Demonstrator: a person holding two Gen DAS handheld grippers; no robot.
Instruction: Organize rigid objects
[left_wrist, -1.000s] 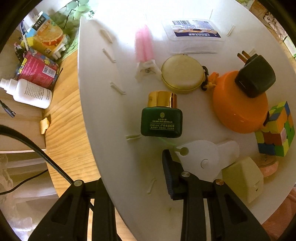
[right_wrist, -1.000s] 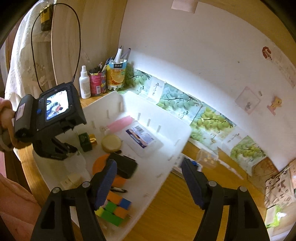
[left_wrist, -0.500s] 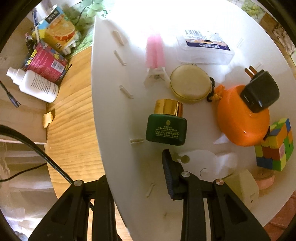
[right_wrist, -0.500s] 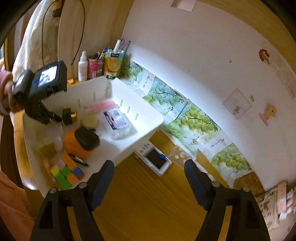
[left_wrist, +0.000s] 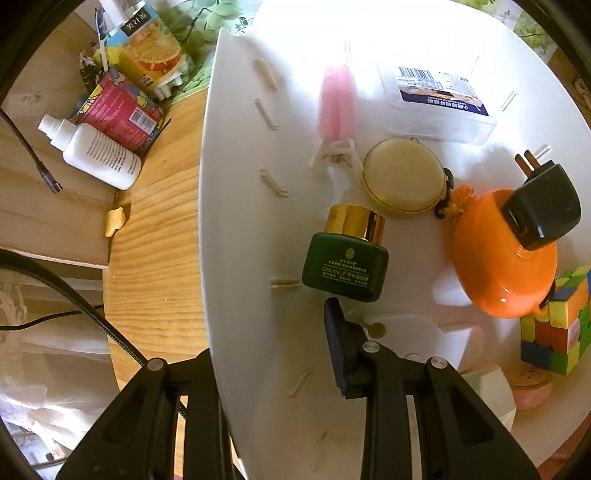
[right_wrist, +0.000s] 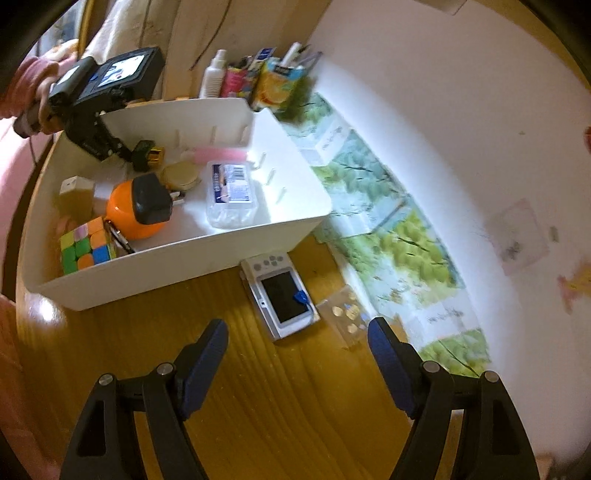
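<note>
A white bin (right_wrist: 192, 254) holds several rigid objects: a green jar with gold lid (left_wrist: 347, 254), an orange round case (left_wrist: 502, 254), a black plug (left_wrist: 543, 206), a colour cube (right_wrist: 86, 245), a pink brush (left_wrist: 336, 103), a clear box (right_wrist: 231, 194). My left gripper (left_wrist: 273, 332) straddles the bin's left wall, one finger inside and one outside, jaws apart. My right gripper (right_wrist: 297, 354) is open and empty above the wooden desk. A white handheld device (right_wrist: 280, 297) lies on the desk just ahead of it, beside the bin.
A small clear bag of coins (right_wrist: 345, 317) lies right of the device. A white bottle (left_wrist: 92, 151), a red can (left_wrist: 118, 114) and a juice carton (left_wrist: 151, 62) stand behind the bin. A wall with grape pictures (right_wrist: 388, 236) borders the desk.
My right gripper has swung away from the bin and down toward the desk, bringing the white device into view ahead. The left gripper stays on the bin wall, shifted slightly.
</note>
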